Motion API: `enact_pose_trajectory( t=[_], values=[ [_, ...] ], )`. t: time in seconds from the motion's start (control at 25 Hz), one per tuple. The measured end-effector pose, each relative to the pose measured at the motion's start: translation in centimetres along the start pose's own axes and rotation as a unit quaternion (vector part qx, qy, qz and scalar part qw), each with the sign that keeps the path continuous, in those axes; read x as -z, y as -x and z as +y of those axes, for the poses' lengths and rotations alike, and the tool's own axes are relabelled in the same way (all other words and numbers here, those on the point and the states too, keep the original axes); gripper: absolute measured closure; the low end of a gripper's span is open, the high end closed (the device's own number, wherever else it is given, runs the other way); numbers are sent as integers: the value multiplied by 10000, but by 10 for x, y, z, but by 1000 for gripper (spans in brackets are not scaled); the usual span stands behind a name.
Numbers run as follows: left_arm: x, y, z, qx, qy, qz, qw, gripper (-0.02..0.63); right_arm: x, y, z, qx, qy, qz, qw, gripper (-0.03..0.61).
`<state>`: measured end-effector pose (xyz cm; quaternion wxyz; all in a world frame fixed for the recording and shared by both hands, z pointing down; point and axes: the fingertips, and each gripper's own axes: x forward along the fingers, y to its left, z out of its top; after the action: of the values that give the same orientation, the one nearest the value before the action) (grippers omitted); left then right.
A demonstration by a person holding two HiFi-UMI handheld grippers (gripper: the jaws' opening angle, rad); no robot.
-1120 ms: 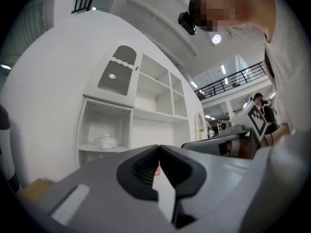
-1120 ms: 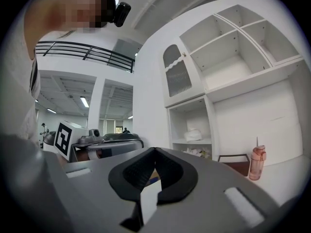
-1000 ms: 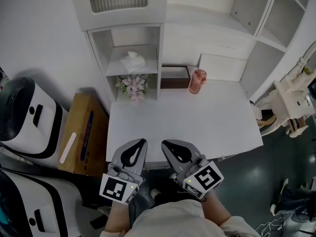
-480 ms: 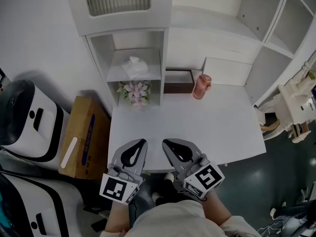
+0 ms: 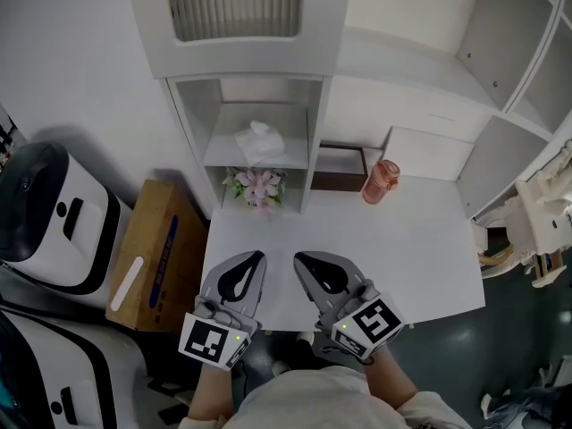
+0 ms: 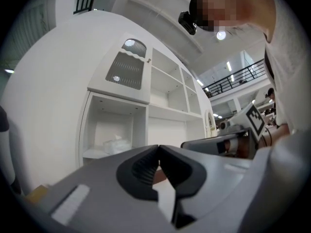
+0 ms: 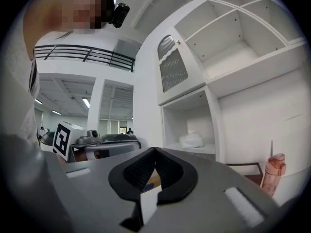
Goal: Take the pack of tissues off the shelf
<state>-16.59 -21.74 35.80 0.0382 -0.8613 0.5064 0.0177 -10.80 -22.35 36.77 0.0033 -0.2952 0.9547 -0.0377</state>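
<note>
The pack of tissues (image 5: 260, 141) lies on the shelf (image 5: 223, 155) of a narrow white cubby at the back left of the tabletop (image 5: 402, 248), with a white tissue puffing up from its top. Nothing touches it. In the compartment just below the shelf board stands a small bunch of pink and white flowers (image 5: 259, 186). To the right of the cubby, against the back wall, sits a dark brown open box (image 5: 340, 170), and just beside its right end a pink bottle (image 5: 380, 181) stands upright. Both grippers hover side by side over the near edge of the tabletop, pointing toward the cubby and well apart from the tissues. The left gripper (image 5: 257, 257) has its jaws pressed together, tips meeting, with nothing between them; in the left gripper view the pack shows beyond the closed tips, on the shelf. The right gripper (image 5: 300, 260) likewise has its jaws closed tip to tip and empty. On the floor left of the tabletop lies a brown cardboard box (image 5: 152, 257), and further left stand two white-and-black machines (image 5: 49, 213).
</note>
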Motion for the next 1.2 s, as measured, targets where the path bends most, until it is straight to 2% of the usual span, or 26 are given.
enact_pose_trajectory(
  t=[0.88,1.2],
  values=[
    [11,-59,44,-404,-111,135,9990,612,2,-52,-59,-309,-170,-49,9994,578],
    [13,-83,83,-179,-63,182,9997,612,-3,-86,-72,44,-186,-20,9998,578]
  ],
)
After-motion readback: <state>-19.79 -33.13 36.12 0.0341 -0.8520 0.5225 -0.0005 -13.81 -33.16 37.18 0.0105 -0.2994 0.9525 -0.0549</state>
